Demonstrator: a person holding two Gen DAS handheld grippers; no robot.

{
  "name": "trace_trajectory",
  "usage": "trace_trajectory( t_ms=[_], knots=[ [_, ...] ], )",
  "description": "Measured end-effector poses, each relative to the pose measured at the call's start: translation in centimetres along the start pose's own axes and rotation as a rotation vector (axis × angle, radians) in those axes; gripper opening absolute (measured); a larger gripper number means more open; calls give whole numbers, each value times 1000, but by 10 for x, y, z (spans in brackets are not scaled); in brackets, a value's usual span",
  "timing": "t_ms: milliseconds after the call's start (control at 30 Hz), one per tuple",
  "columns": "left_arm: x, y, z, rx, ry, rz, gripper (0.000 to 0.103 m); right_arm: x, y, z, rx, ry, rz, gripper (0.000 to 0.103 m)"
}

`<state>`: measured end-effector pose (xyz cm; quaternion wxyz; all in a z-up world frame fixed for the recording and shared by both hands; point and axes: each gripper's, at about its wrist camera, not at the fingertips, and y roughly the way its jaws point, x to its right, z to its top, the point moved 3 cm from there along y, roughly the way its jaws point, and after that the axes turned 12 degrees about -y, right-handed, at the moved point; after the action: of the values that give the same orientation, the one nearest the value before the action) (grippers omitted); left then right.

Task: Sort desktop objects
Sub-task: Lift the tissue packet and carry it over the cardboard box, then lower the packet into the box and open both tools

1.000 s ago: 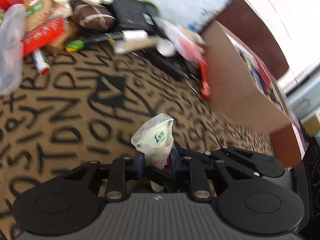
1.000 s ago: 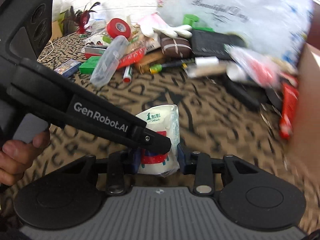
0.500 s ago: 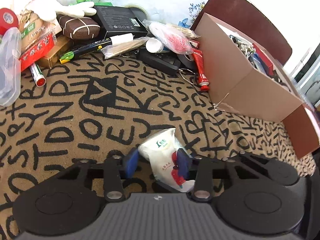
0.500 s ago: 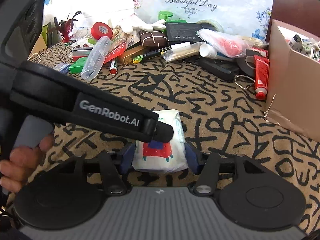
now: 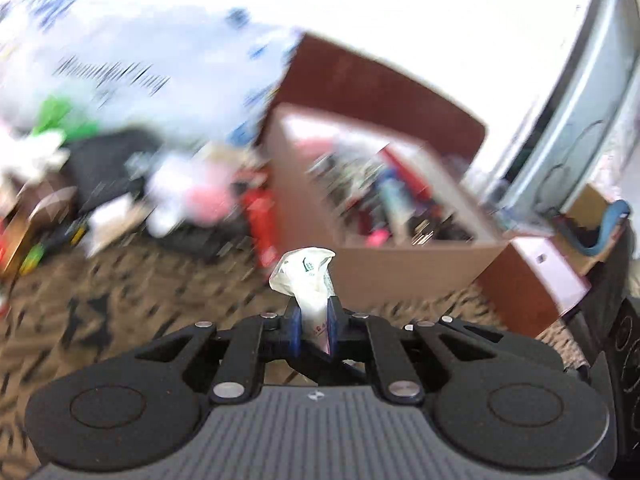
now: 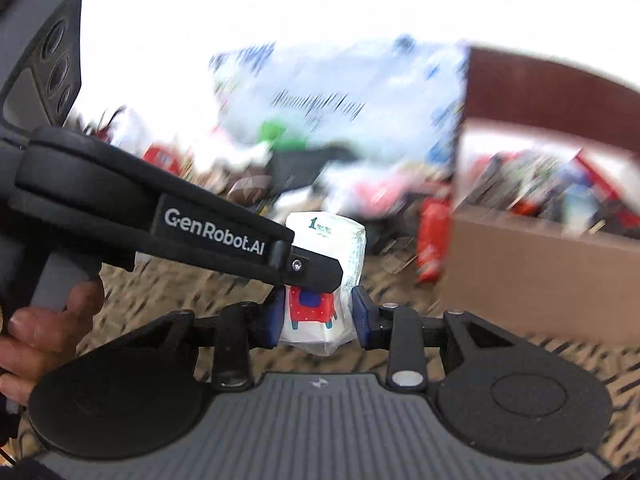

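Both views are heavily motion-blurred, only the grippers and the packet read sharp. Left gripper (image 5: 313, 330): jaws pinched tight on the small white tissue packet (image 5: 310, 280), squeezing it narrow, crumpled top sticking up past the blue pads (image 5: 294, 328). Same packet in the right wrist view (image 6: 324, 280): green "1" logo at its 12 o'clock, red-and-blue cartoon print low on its face. Right gripper (image 6: 316, 320): jaws spread to about packet width, one blue pad (image 6: 362, 318) on each side of the pack; can't tell whether they actually touch it. The left gripper's black finger, "GenRobot.AI" lettering on it, comes in from 9 o'clock in that view and crosses the packet's front. The person's hand (image 6: 44, 332) grips that tool's handle at 8 o'clock. Packet looks held up off the lettered brown tablecloth (image 5: 132, 308), though blur makes clearance hard to judge. Open cardboard box (image 5: 404, 264) sits at 1 o'clock from the packet in the left view, 3 o'clock in the right view (image 6: 532, 272), with mixed items inside, too smeared to name. Clutter pile (image 5: 120, 184) at 10 to 11 o'clock: white, green, black, red shapes, unreadable. Pale floral bag (image 6: 340, 96) with script lettering stands behind it at 12 o'clock.
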<state>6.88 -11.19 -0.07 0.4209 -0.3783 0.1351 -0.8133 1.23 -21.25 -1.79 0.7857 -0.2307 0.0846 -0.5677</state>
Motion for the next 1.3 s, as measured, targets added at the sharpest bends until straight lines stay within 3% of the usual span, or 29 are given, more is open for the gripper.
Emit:
trace_trajectory(
  t_ms=[300,500,700,733,800,833,867,933,1000,1300],
  knots=[
    [73,48,49,59,160,-151,11,81,-14,32,122,56,-207,34],
    [77,94,64,25,164,-183,11,120,10,28,115,85,-278,34],
    [66,125,67,-5,133,-178,12,134,40,16,75,113,-283,35],
    [64,128,68,-4,129,-173,14,134,42,15,70,118,-281,37],
    [59,132,68,1,106,-165,46,133,48,11,52,114,-286,51],
    [56,131,69,4,84,-153,81,132,50,9,37,107,-292,55],
    [53,129,69,18,66,-139,96,130,50,8,30,96,-297,57],
    [50,122,68,62,66,-140,96,127,52,4,11,63,-299,64],
    [48,119,66,64,73,-131,96,124,55,0,-6,46,-323,81],
    [43,103,56,90,68,-98,97,118,52,-1,-24,53,-347,93]
  ],
)
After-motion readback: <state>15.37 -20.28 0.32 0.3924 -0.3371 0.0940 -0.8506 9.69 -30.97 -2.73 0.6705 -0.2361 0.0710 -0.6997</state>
